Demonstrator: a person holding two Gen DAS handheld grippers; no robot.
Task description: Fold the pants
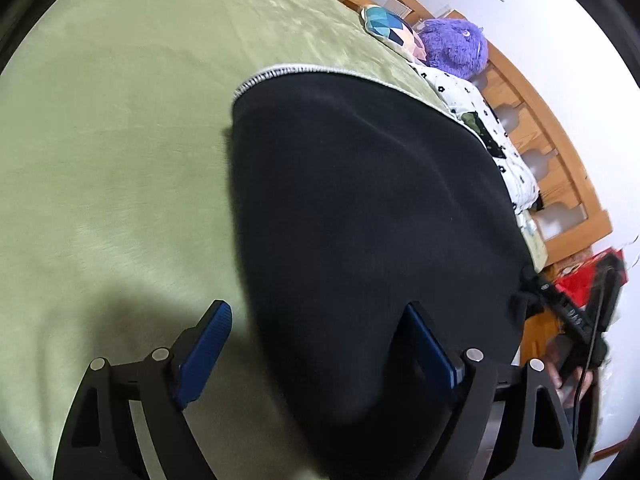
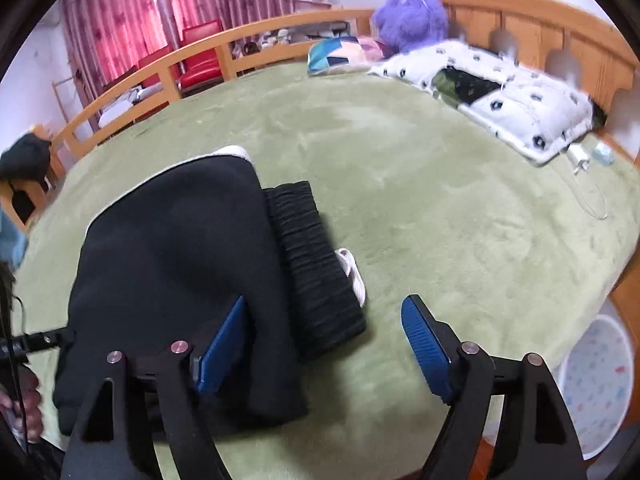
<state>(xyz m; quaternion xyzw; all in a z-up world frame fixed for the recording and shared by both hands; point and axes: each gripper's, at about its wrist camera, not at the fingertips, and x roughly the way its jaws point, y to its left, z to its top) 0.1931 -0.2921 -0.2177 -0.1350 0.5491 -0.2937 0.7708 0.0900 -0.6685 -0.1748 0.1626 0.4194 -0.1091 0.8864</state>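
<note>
Black pants (image 1: 360,208) lie folded on the green blanket (image 1: 120,140), with a white-stitched hem edge at the far end. In the right wrist view the pants (image 2: 172,264) show a ribbed black waistband (image 2: 312,264) and a white drawstring (image 2: 352,272) at its right side. My left gripper (image 1: 316,340) is open, its jaws wide apart over the near end of the pants, holding nothing. My right gripper (image 2: 328,340) is open and empty, its left finger over the pants and its right finger over the blanket (image 2: 440,208).
At the headboard (image 2: 520,20) lie a white patterned quilt (image 2: 500,92), a colourful pillow (image 2: 340,54) and a purple plush toy (image 2: 412,16). A wooden bed rail (image 2: 160,68) runs along the far side. A round patterned bin (image 2: 596,392) stands off the bed's right edge.
</note>
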